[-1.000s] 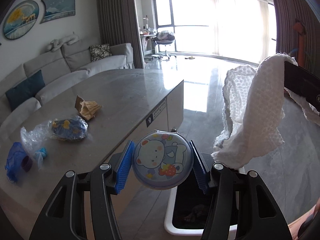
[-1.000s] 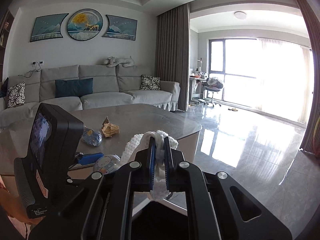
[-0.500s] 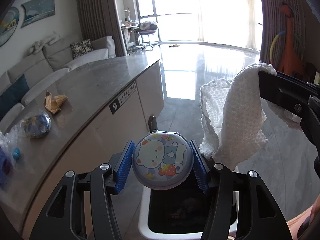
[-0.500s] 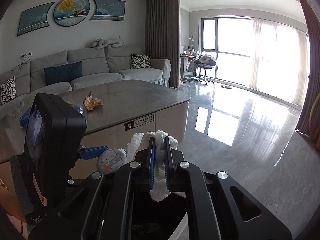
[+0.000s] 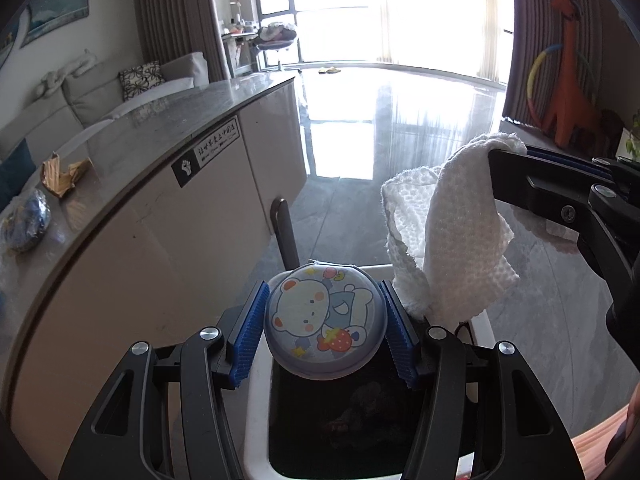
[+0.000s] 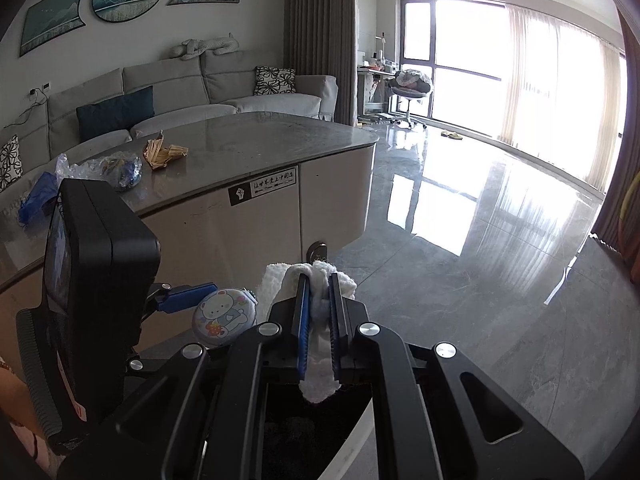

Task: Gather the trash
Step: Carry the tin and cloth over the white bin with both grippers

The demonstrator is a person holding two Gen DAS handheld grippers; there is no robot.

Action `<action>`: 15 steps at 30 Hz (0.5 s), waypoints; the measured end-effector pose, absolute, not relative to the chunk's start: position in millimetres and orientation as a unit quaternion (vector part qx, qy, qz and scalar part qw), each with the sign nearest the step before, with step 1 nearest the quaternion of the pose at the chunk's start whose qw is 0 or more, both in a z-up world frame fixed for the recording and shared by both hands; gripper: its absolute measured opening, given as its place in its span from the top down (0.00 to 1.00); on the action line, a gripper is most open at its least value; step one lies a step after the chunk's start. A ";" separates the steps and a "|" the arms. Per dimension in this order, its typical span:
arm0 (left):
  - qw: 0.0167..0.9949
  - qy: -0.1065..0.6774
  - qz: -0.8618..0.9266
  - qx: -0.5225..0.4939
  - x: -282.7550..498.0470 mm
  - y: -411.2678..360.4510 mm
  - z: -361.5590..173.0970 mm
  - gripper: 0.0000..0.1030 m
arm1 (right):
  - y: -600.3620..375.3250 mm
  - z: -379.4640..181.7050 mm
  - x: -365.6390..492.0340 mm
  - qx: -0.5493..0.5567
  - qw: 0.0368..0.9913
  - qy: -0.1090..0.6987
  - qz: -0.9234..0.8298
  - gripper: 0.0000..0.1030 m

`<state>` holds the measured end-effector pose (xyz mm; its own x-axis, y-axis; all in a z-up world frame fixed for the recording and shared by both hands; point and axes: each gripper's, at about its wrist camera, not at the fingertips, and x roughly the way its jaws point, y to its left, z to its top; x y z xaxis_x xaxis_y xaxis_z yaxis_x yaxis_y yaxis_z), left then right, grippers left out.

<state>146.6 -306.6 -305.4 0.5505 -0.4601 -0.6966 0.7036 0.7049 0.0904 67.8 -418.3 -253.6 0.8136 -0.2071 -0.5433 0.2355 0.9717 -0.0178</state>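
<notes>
Now the counter (image 5: pixel 152 136) fills the left half of the left wrist view, its pale side panel showing far more than a second ago, when mostly its grey top was seen; both cameras have sunk toward the floor. At the bottom centre of that view the white trash bin (image 5: pixel 256 432) with its dark inside takes up more of the frame than before. The left tool (image 5: pixel 325 330) tilts downward over the bin, its blue pads pressed on either side of a round cartoon-bear tin (image 5: pixel 326 322), same width as earlier. The tin lies with its printed face up toward the camera, its flat disc spanning left to right between the pads, just above the bin's opening. The right tool (image 6: pixel 319 320) enters from the right edge of the left wrist view, angled down, jaws pressed nearly together on a crumpled white paper towel (image 5: pixel 452 232). The towel hangs long-axis downward, its lower end at the bin's rim, closer than before. On the countertop at left remain a crumpled brown paper scrap (image 5: pixel 64 174) and a blue foil wrapper (image 5: pixel 26 220).
</notes>
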 end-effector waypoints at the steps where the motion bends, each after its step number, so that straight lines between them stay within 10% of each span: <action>1: 0.861 0.334 -0.339 0.183 147.1 -305.5 -307.8 0.45 | -419.7 -254.5 69.7 0.028 0.951 0.286 -0.114 0.91; 15: 0.850 0.364 -0.334 0.186 156.2 -296.5 -345.1 0.45 | -428.6 -305.6 99.0 0.033 0.925 0.363 -0.104 0.90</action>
